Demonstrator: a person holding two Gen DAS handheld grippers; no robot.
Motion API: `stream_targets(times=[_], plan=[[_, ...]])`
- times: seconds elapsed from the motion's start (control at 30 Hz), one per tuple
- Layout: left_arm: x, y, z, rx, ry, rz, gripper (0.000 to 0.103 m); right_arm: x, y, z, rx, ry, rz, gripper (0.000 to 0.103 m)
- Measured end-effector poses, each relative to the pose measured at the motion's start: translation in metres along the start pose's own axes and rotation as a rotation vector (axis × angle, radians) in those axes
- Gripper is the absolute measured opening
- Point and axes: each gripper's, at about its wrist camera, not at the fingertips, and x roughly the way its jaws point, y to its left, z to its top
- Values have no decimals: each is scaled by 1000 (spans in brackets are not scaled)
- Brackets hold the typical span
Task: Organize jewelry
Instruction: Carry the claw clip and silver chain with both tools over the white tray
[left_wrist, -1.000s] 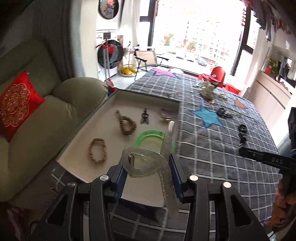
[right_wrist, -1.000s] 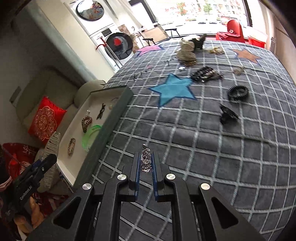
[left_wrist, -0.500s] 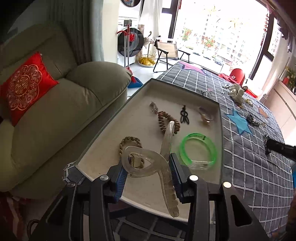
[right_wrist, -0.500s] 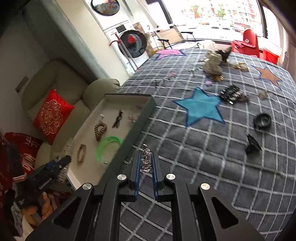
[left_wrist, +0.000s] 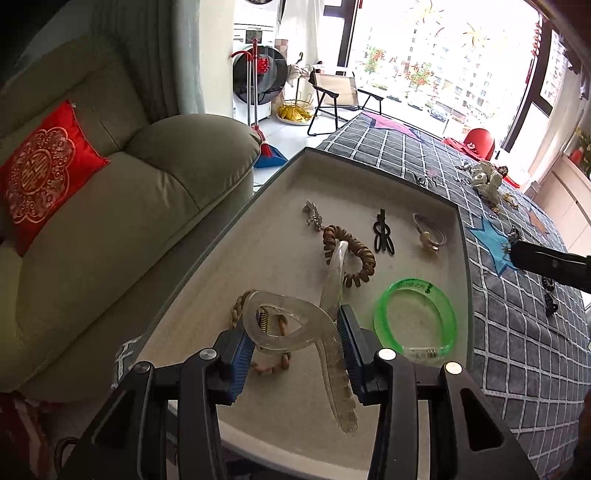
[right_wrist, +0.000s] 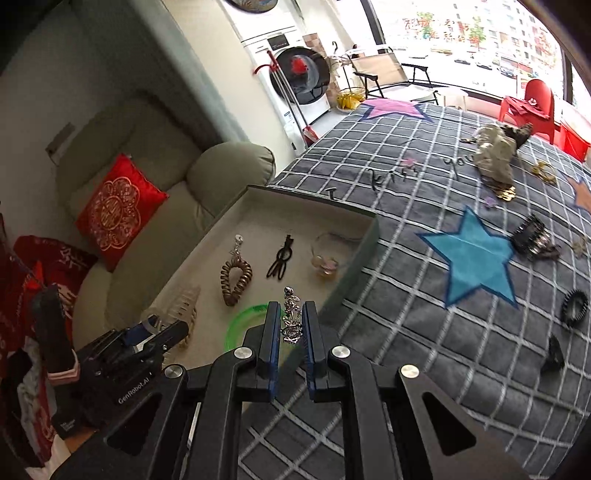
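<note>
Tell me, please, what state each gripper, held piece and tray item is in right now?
left gripper: shut on clear claw clip, over tray
right gripper: shut on silver chain
green bangle: flat in tray
coiled hair tie: lying in tray
black clip: lying in tray

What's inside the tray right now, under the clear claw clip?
The tray holds a silver charm, brown coil tie, black clip, pearl bangle and green bangle. The clear claw clip, in the left gripper, partly hides a braided bracelet.
</note>
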Motion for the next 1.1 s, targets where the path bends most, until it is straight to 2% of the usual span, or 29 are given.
stream_targets(times=[0.6, 1.1], plan=[[24, -2, 9, 9, 39, 2, 46, 52, -4, 20, 32, 79, 29, 12], [39, -7, 13, 27, 66, 23, 46, 94, 1, 22, 26, 144, 4, 13]])
